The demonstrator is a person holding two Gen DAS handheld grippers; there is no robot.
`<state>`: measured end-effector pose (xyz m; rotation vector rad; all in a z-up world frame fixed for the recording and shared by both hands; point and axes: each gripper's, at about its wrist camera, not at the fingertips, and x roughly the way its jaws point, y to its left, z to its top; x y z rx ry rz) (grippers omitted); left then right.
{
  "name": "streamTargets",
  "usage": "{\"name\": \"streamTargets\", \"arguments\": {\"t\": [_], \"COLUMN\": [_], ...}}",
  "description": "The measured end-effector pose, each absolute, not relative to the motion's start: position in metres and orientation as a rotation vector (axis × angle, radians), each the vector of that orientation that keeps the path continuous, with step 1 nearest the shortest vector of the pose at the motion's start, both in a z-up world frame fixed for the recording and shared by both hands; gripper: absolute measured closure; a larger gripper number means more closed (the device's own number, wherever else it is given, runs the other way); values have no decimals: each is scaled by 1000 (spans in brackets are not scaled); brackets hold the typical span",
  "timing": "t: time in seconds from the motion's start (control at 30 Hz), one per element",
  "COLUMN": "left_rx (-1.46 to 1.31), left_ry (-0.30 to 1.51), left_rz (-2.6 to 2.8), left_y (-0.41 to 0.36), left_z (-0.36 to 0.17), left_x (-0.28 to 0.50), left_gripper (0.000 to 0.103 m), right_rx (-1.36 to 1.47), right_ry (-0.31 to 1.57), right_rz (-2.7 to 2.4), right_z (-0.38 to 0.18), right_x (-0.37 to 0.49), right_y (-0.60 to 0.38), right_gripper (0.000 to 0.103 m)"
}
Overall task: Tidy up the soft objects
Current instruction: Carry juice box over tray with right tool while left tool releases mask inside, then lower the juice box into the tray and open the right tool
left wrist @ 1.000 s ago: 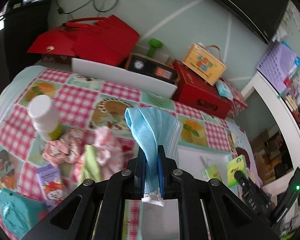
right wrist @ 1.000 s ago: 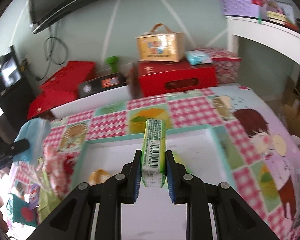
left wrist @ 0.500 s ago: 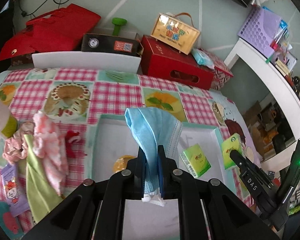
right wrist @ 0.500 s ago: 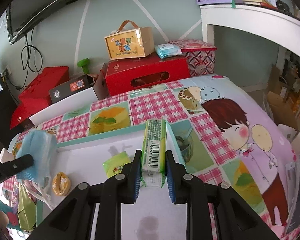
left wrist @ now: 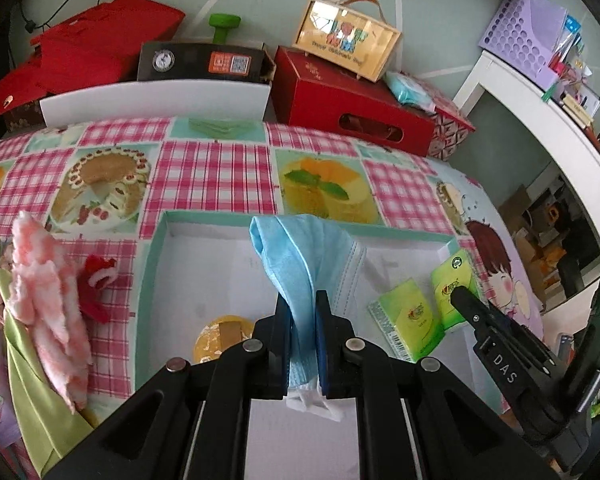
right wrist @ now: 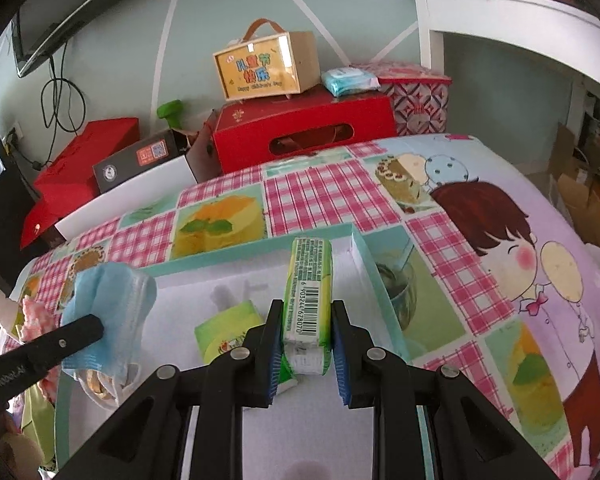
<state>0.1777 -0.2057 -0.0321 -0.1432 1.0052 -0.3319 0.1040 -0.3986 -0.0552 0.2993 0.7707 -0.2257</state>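
Both hand-held grippers loaded over the white tray on the checked counter.

Left hand-held gripper clamped on a blue face mask, which stands up from the pads above the tray. Right hand-held gripper clamped on a green tissue pack, barcode side up, held over the tray's 3 o'clock edge. In the left wrist view, a second green tissue pack lies in the tray at 3 o'clock and a round yellow item at 8 o'clock. Pink fluffy cloth and green cloth lie on the counter, 9 o'clock of the tray.
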Motion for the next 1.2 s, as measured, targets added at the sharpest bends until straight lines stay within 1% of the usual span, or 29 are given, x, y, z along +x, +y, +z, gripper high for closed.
{"name": "streamTargets", "arguments": {"t": [0.2, 0.23, 0.27, 0.3, 0.33, 0.37, 0.47, 0.6, 0.83, 0.93, 1.0, 1.13, 1.17, 1.2], "left_rx": [-132, -128, -125, -123, -123, -122, -114, -111, -98, -107, -104, -93, -88, -83], "left_ry": [1038, 1041, 1042, 1042, 1039, 1037, 1029, 1017, 1001, 1005, 1019, 1058, 1062, 1064], "left_rz": [-319, -316, -313, -310, -308, -305, -290, -264, -221, -201, -174, -127, -116, -108], "left_y": [-206, -206, -206, -206, -205, -204, -201, -194, -182, -176, -173, -168, -167, -167], "left_z": [-37, -36, -36, -35, -33, -30, -21, -8, 6, 7, 3, -9, -11, -12], "left_x": [178, 177, 177, 177, 176, 175, 173, 170, 167, 168, 169, 174, 175, 174], "left_gripper": [91, 87, 79, 75, 68, 64, 61, 58, 53, 53, 53, 53, 53, 52], "right_rx": [275, 270, 267, 271, 278, 283, 274, 254, 220, 217, 217, 215, 214, 214], "right_ry": [797, 801, 803, 805, 808, 812, 814, 795, 770, 775, 786, 809, 814, 821], "right_rz": [-230, -235, -241, -242, -242, -243, -254, -257, -263, -261, -260, -255, -253, -249], "right_z": [-58, -58, -58, -57, -57, -57, -53, -41, -23, -22, -24, -28, -29, -30], "right_x": [106, 106, 105, 105, 105, 105, 103, 98, 91, 91, 93, 95, 96, 96], "right_y": [-396, -396, -396, -396, -397, -398, -398, -395, -389, -388, -387, -383, -382, -381], "right_gripper": [76, 76, 76, 76, 76, 76, 76, 72, 71, 70, 66, 65, 62, 56]}}
